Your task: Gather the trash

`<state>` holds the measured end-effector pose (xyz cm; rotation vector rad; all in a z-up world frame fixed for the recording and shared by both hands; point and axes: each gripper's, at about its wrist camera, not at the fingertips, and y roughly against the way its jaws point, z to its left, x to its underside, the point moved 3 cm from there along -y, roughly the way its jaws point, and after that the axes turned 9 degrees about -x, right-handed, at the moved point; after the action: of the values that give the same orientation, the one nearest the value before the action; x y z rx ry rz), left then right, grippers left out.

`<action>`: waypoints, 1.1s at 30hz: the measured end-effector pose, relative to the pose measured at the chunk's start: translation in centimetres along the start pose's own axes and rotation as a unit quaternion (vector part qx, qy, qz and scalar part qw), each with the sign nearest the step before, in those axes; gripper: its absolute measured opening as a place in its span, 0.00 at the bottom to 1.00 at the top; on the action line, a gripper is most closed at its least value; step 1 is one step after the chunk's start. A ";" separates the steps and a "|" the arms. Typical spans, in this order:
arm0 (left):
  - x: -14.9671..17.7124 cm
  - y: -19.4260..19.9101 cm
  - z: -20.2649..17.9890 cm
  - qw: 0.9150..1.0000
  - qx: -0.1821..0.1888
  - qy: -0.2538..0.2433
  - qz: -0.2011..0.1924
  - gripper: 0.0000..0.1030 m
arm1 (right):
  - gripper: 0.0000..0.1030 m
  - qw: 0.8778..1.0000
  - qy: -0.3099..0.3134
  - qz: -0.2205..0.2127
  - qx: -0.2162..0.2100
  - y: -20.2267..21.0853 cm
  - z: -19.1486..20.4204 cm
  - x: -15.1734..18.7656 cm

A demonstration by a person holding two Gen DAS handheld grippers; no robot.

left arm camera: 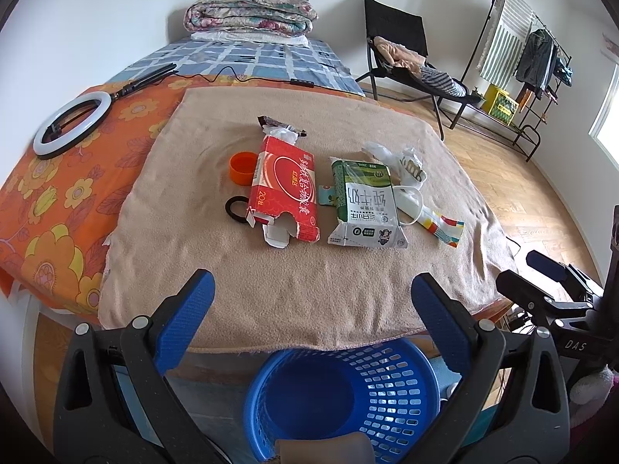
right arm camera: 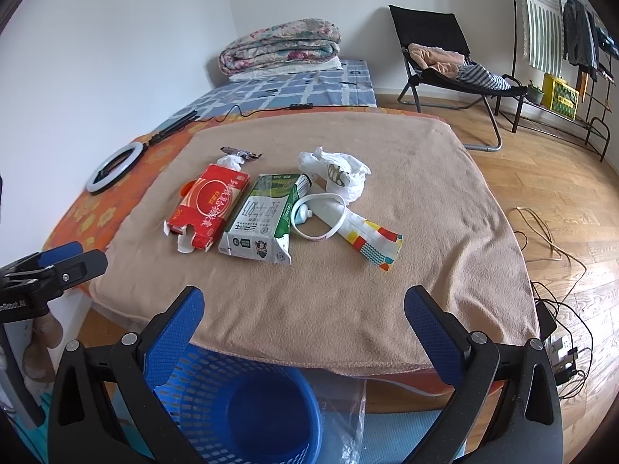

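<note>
Trash lies on a tan blanket (left arm camera: 309, 282) on the bed: a torn red carton (left arm camera: 284, 187) (right arm camera: 207, 203), a flattened green milk carton (left arm camera: 365, 203) (right arm camera: 265, 218), an orange cap (left arm camera: 243, 167), a black ring (left arm camera: 236, 208), a crumpled white bag (right arm camera: 336, 172) (left arm camera: 402, 162), a white band (right arm camera: 319, 216), a colourful wrapper (right arm camera: 377, 243) (left arm camera: 445, 224) and a dark wrapper (left arm camera: 280, 123). A blue basket (left arm camera: 344, 398) (right arm camera: 240, 406) stands below the bed's near edge. My left gripper (left arm camera: 313, 309) and right gripper (right arm camera: 303, 319) are both open and empty, above the basket.
A ring light (left arm camera: 71, 121) lies on the orange floral sheet at left. A folded quilt (left arm camera: 249, 13) sits at the bed's far end. A black chair (right arm camera: 445, 58) and a clothes rack (left arm camera: 522, 69) stand on the wood floor at right, with cables (right arm camera: 549, 247).
</note>
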<state>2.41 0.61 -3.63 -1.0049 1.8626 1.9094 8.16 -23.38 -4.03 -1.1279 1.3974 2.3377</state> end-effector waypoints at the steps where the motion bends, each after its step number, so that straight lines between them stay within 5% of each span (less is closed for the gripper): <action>1: 0.0 0.1 0.0 1.000 -0.001 -0.001 0.000 1.00 | 0.99 1.000 0.000 0.000 -0.001 0.0 0.0 0.0; 33: -0.1 0.1 0.1 1.000 0.001 0.000 0.001 1.00 | 0.99 1.000 0.003 0.002 0.004 -0.3 0.0 0.5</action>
<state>2.41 0.67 -3.54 -1.0019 1.8665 1.9088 7.98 -23.34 -4.54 -1.1316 1.4106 2.3323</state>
